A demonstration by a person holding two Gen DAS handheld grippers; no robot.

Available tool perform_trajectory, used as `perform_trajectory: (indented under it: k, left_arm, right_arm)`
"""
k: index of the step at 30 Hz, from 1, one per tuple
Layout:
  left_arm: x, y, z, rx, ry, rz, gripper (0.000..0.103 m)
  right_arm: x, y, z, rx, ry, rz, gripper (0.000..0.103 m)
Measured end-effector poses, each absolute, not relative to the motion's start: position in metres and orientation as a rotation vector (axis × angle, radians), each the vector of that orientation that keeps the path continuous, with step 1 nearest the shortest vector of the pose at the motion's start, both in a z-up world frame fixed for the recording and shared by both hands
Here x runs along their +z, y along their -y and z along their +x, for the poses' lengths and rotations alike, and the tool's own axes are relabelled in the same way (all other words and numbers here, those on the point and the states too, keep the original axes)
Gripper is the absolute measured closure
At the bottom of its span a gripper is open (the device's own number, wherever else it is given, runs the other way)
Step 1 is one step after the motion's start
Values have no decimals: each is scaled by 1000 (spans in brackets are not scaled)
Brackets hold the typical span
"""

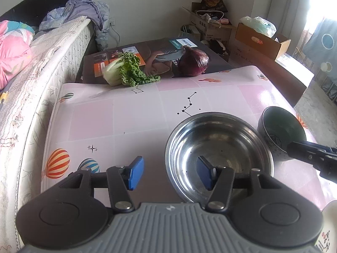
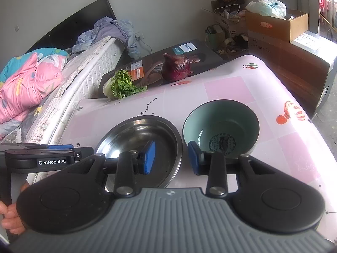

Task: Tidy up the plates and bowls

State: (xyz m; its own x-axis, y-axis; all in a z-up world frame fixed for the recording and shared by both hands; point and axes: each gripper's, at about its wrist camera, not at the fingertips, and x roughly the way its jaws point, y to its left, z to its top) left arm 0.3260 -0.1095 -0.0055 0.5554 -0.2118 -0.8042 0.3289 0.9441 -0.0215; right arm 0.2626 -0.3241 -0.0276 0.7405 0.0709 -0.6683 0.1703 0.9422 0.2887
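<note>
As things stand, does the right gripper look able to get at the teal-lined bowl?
Probably yes. The right gripper is open with nothing between its pads, and the teal-lined bowl stands upright just ahead of it. The steel bowl sits close beside it, leaving the bowl's near rim clear.

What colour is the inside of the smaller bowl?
Pale mint green inside the smaller bowl, clearest in the right wrist view.

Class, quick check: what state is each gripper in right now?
Left gripper: open, holding nothing; the steel bowl's rim lies between its pads.
Right gripper: open, holding nothing, above the gap between steel bowl and green bowl.
</note>
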Motion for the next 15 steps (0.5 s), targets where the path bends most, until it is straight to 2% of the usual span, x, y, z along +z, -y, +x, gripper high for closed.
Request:
perform_trajectory:
  k: [2, 5, 10, 15]
  left_arm:
    - [-1, 109, 322, -328, -925, 138, 40]
    - [7, 109, 314, -345, -914, 143, 36]
    - [21, 110, 299, -386, -888, 153, 26]
    - [33, 118, 286, -428, -869, 163, 20]
  right_arm:
    - [-23, 324, 255, -56, -735, 338, 59]
    - [-16, 325, 242, -64, -731, 324, 55]
    - [-6, 329, 220, -81, -725, 313, 53]
    - [3, 337, 199, -96, -718, 303, 52]
